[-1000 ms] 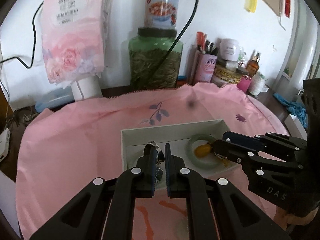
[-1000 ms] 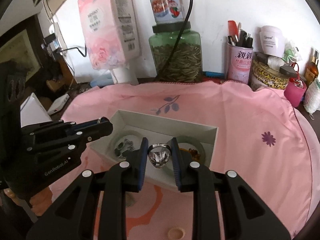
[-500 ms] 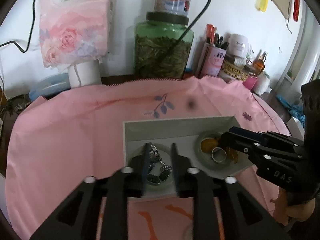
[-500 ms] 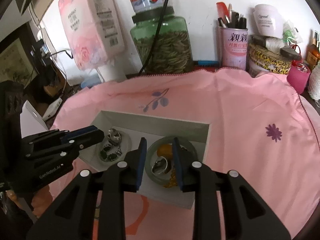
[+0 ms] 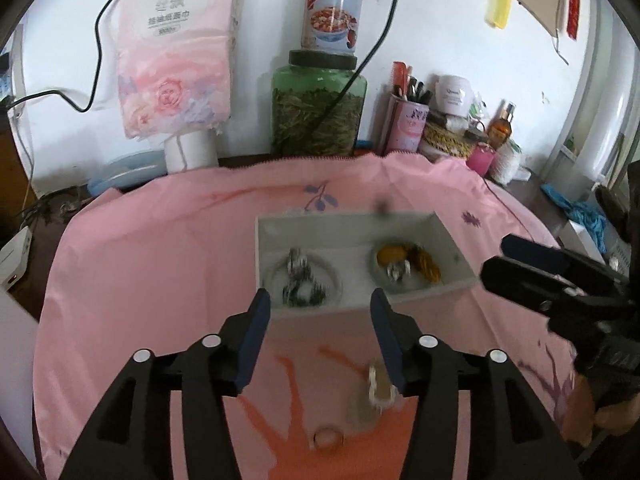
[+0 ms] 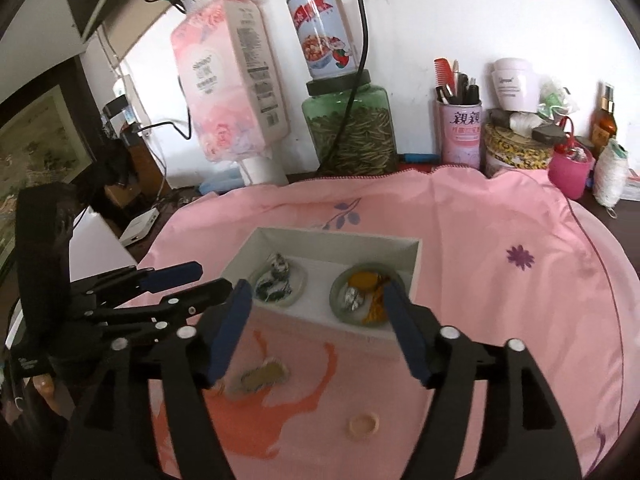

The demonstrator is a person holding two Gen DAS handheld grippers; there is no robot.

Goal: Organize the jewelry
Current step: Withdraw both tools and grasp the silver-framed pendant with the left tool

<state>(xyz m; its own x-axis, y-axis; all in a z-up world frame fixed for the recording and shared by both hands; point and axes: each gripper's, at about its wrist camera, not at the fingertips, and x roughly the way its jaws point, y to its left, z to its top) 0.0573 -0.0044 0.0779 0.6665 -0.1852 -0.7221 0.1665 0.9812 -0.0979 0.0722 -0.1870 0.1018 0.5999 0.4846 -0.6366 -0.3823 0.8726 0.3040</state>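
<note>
Progress: several pieces already lie in the white box [image 6: 416, 264]; two loose pieces remain outside it on the pink cloth [image 6: 500, 320].
Remaining: small ring [image 6: 363, 427] and brooch-like piece [image 6: 260, 376], both near the box's front wall.
Box, left side: pale bangle [image 5: 332, 280] around a watch-like silver piece [image 5: 300, 280].
Box, right side: green bangle [image 6: 340, 284] ringing a silver ring [image 6: 352, 298] and amber pieces [image 6: 362, 280].
Left gripper [image 5: 320, 320]: jaws just opened, parted, empty.
Right gripper [image 6: 318, 316]: jaws just opened, wide, empty.

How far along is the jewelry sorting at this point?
Done: a silver chain piece and a silver ring lie inside bangles in the white box. In hand: nothing; left gripper and right gripper have just opened, empty. Left: a pendant and small ring on the cloth.
</note>
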